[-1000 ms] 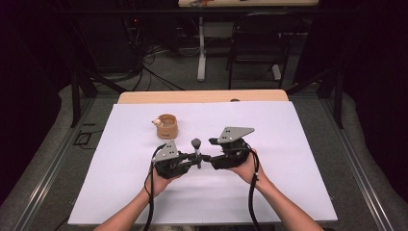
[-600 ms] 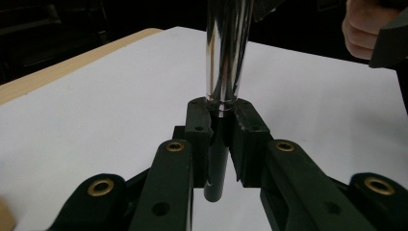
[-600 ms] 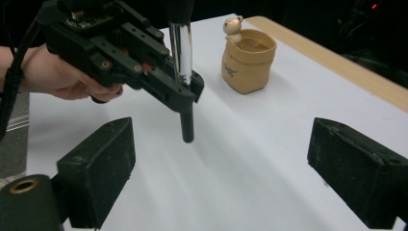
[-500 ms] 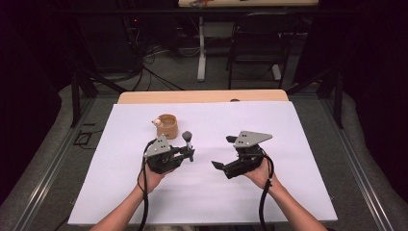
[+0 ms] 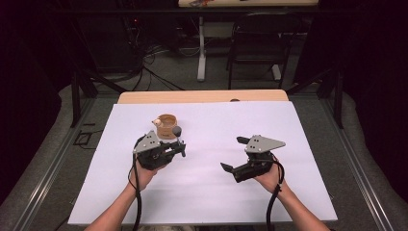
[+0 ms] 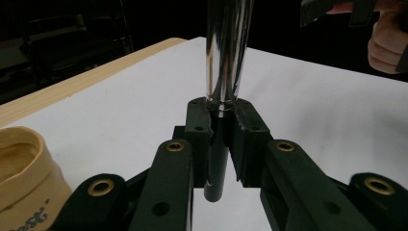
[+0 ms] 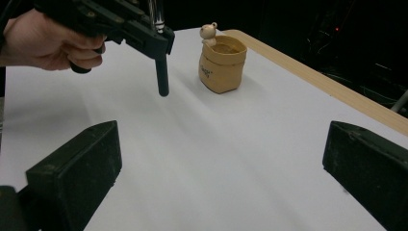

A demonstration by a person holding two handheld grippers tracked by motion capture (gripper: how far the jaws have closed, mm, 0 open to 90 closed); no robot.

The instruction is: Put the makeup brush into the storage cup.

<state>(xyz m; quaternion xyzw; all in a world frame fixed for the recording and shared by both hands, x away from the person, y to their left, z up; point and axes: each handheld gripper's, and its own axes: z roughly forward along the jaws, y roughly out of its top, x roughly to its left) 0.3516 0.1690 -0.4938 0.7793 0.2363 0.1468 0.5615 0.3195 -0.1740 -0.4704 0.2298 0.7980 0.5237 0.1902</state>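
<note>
My left gripper (image 5: pixel 180 147) is shut on a chrome rod (image 5: pixel 177 136) that stands upright, with a round grey knob on top and a black lower end. In the left gripper view the pads (image 6: pixel 198 129) clamp the rod (image 6: pixel 226 53) where chrome meets black. Just behind it sits a tan pouch-shaped cup (image 5: pixel 166 125) with a small bear figure on its rim. My right gripper (image 5: pixel 235 154) is held open over the right half of the table with nothing in it. From the right gripper view, the left gripper (image 7: pixel 161 36) holds the rod (image 7: pixel 162 77) above the sheet, left of the cup (image 7: pixel 222 62).
A white sheet (image 5: pixel 216 192) covers the table, and a wooden strip (image 5: pixel 202 96) shows along the far edge. Beyond it stand a chair (image 5: pixel 252 53) and a desk leg (image 5: pixel 201 53) on a dark floor with cables.
The two grippers were together at the rod. My right gripper has let go, opened and moved right. My left gripper has carried the rod left toward the cup.
</note>
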